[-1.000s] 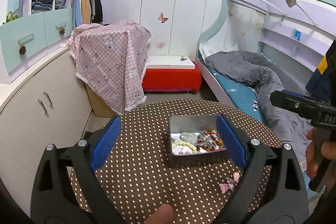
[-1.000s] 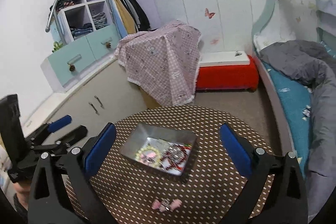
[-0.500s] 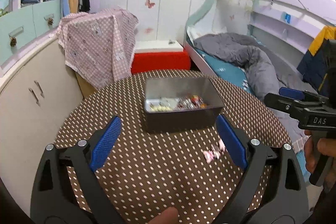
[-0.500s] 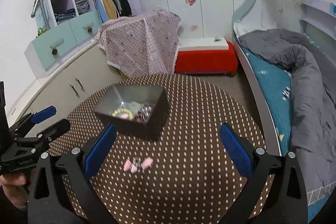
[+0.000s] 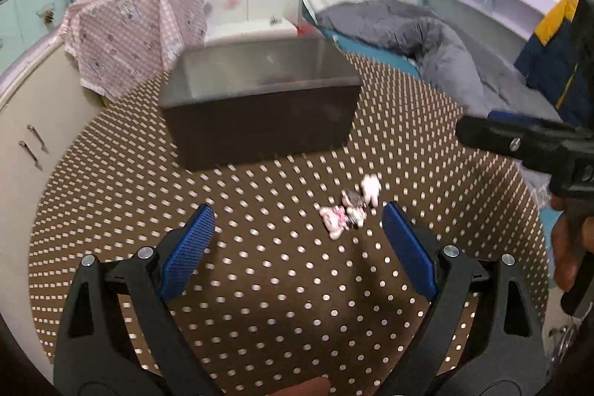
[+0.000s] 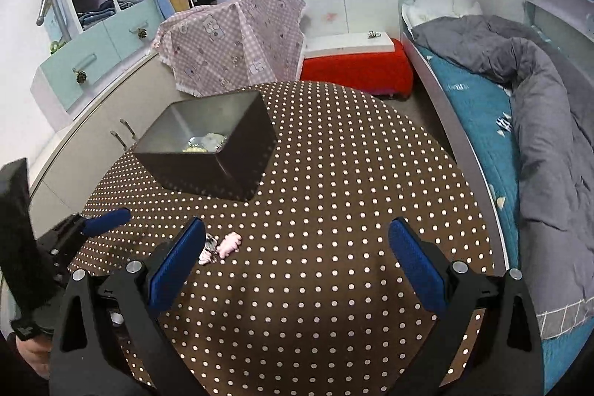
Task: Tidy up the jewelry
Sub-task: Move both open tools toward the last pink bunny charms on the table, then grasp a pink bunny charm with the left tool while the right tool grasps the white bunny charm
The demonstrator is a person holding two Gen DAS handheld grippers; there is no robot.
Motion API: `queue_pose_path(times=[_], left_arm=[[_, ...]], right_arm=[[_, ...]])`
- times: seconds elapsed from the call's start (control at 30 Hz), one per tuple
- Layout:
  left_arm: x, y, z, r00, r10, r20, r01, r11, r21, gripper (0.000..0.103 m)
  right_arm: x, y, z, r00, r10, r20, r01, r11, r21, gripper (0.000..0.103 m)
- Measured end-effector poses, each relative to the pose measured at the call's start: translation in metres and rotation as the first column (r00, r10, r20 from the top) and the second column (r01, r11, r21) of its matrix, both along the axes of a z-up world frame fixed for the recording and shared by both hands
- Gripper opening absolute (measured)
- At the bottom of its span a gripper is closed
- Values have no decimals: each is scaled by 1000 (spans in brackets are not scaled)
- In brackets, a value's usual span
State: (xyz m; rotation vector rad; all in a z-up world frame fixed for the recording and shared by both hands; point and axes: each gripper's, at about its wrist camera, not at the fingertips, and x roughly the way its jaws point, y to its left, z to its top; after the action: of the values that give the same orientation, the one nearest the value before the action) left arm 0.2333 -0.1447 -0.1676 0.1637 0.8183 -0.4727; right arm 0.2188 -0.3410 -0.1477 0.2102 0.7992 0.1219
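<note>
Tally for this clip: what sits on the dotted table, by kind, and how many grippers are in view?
Metal box: 1
Pink jewelry cluster: 1
Left gripper, jaws open: 1
Right gripper, jaws open: 1
Total: 4

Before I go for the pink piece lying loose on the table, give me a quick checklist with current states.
1. Left gripper open and empty: ok.
2. Right gripper open and empty: ok.
3. Pink piece between the left fingers: not ok, it lies ahead, beside the right finger.
4. Metal box upright, open top: ok.
5. Room in the box: cannot tell.
6. Grippers apart from each other: ok.
</note>
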Motion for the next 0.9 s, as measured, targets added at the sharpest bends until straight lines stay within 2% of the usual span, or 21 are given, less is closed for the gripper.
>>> queue_pose_path(times=[0.17,0.23,0.3,0.37,0.47,0.8,0.83,0.9], left_arm=[[8,-16,-15,999,-37,-39,39,998,44,89],[11,-17,-16,997,-55,-50,56,998,27,76],[13,-18,-16,996,-69,-52,70,997,26,51],[14,-16,-15,994,-98,-57,98,995,4,33],[17,-6,-14,992,-102,-73,100,995,-30,21],[16,26,-12,997,-34,-74,30,998,-59,21],[15,27,-12,997,-29,-73,25,998,-59,21],[12,31,-12,997,-21,-69,16,998,-61,21]], right_arm=[[2,-5,-6,1000,-5,-14,5,1000,7,95],[3,-5,-8,1000,-3,-19,3,1000,6,95],[4,-4,-10,1000,2,-24,-2,1000,6,95],[5,-3,-12,1000,7,-29,-7,1000,4,95],[8,2,-15,999,21,-38,-21,1000,0,95],[21,57,-34,984,164,-69,-169,982,-88,94],[23,62,-36,982,174,-69,-181,978,-105,91],[28,71,-41,976,203,-79,-212,969,-123,70]])
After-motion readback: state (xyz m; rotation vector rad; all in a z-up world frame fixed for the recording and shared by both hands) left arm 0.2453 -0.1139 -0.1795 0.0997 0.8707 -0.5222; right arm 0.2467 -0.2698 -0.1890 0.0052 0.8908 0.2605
